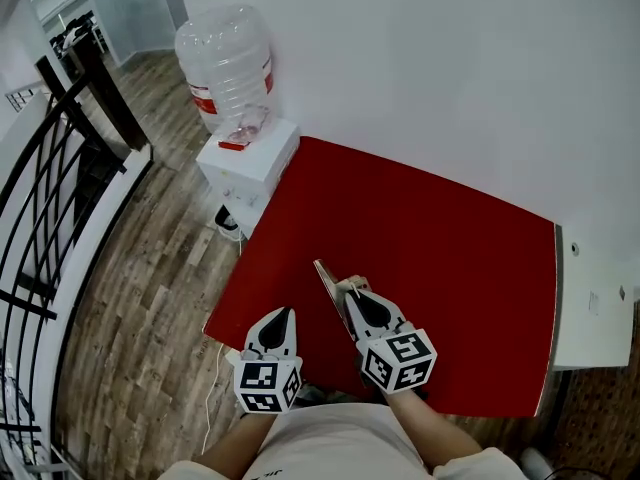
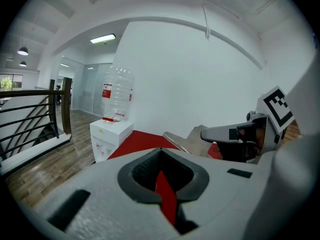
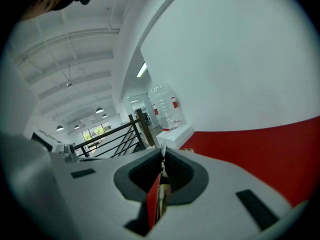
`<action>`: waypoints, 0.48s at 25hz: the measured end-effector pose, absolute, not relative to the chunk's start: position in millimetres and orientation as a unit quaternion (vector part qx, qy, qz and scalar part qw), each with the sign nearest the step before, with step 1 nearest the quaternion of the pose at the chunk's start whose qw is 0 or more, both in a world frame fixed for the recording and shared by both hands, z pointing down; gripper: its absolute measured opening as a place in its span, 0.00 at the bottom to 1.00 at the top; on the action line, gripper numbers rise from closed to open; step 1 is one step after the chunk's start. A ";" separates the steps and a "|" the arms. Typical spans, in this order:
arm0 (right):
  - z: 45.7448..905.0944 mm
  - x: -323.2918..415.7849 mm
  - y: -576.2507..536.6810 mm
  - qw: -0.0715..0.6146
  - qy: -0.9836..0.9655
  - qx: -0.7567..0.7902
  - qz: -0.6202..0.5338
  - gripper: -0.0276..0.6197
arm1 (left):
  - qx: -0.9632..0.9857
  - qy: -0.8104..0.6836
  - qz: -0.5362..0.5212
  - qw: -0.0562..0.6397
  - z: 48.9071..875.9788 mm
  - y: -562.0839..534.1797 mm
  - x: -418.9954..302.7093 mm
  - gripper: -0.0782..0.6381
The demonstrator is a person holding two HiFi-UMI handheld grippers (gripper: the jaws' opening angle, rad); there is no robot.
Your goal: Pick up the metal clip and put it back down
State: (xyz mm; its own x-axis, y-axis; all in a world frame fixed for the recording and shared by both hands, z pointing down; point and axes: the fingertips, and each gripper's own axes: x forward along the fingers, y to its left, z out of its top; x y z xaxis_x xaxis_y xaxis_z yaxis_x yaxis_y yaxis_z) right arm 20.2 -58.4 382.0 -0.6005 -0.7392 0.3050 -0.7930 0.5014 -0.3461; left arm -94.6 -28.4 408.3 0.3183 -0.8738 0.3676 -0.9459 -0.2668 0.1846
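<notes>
Head view, table: we see a red table (image 1: 450, 268) across the middle of the frame, with a water dispenser (image 1: 245, 163) at its upper left corner.
Head view, right gripper: the right gripper (image 1: 358, 298), low in the centre, is clenched on the metal clip (image 1: 328, 280). The metal clip sticks out toward the upper left, and we judge that it is lifted off the red table.
Head view, left gripper: the left gripper (image 1: 281, 318), at the lower left, hangs over the near edge of the red table and touches nothing.
Left gripper view, jaws: the jaws stand almost together, with only a thin red strip between them, and they grasp nothing.
Left gripper view, clip: at the centre right, the pale flat metal clip (image 2: 182, 143) juts out from the right gripper (image 2: 212, 133).
Right gripper view, jaws: the jaws press on the thin edge of the metal clip (image 3: 163, 200). The red table (image 3: 260, 154) lies at the right.
Risk, slipping: we think the grip is narrow and much of the metal clip hangs beyond the pads, so a quick turn could make it swing or slide out.
Risk, putting down: if the jaws open too high, the metal clip may bounce. It is near the near edge, so it could then fall to the floor.
Risk, neighbour: the left gripper is close beside and could knock it.
</notes>
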 end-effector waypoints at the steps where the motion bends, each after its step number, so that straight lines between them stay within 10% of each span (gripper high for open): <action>1: 380.9 20.8 -57.1 0.056 -0.864 0.444 0.230 0.08 | 0.790 -0.577 0.095 0.185 406.8 -27.2 -94.9 0.12; 12: 369.7 25.0 -52.3 0.038 -0.862 0.449 0.231 0.08 | 0.791 -0.581 0.088 0.171 392.8 -22.6 -96.3 0.12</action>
State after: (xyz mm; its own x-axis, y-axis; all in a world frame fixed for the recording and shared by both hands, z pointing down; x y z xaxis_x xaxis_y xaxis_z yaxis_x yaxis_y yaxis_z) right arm 25.0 -52.3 369.7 -0.5938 -0.7569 0.2730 -0.7920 0.4901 -0.3641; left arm -96.3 -22.6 392.8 0.3089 -0.8893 0.3371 -0.9492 -0.2661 0.1678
